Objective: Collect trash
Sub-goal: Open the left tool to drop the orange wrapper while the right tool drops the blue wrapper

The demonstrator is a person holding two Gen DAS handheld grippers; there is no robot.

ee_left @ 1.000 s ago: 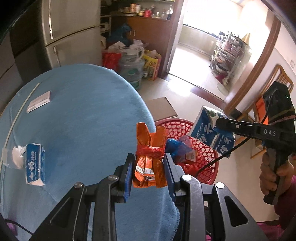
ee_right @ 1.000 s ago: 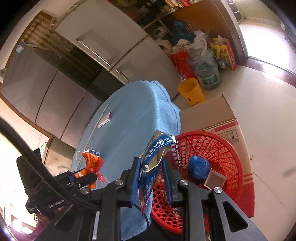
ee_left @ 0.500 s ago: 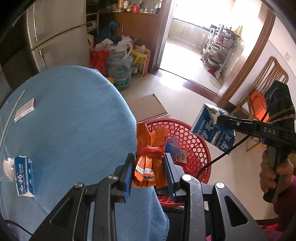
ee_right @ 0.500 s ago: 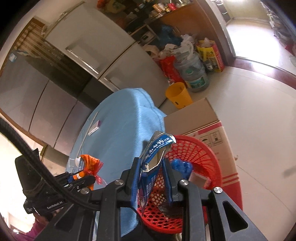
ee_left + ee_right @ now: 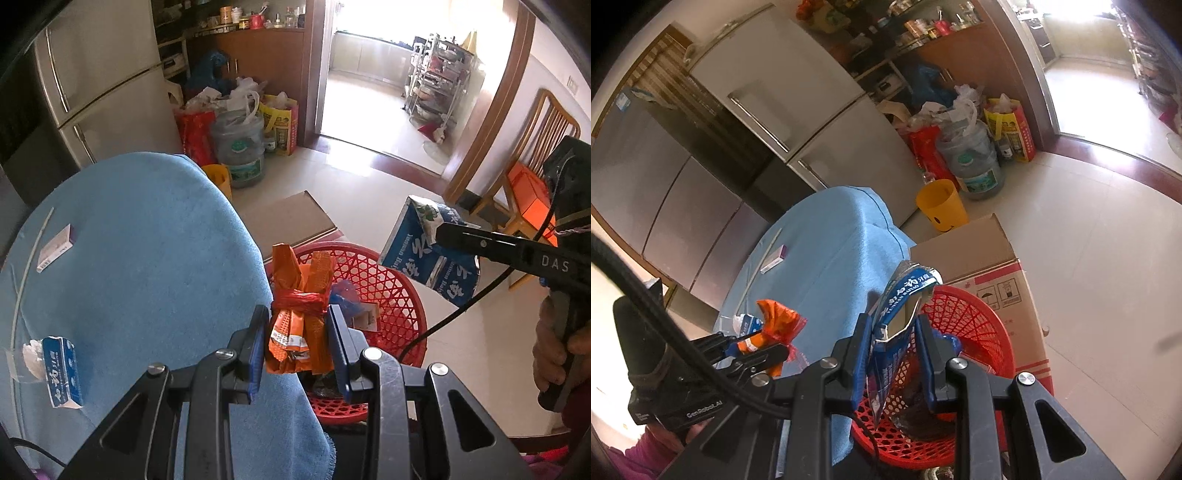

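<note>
Your left gripper [image 5: 298,339] is clamped on the crumpled orange wrapper bundle [image 5: 300,314] and your right gripper [image 5: 892,354] grips the torn blue-and-white carton [image 5: 897,332], both held just above the red plastic mesh basket [image 5: 399,295] beyond their fingertips.

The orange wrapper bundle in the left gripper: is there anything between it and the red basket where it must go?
Nothing visible blocks it. The orange wrapper bundle, clamped in the left gripper, hangs at the blue cloth's edge, above the near rim of the red basket. The right gripper holds its blue carton off to the side.
</note>
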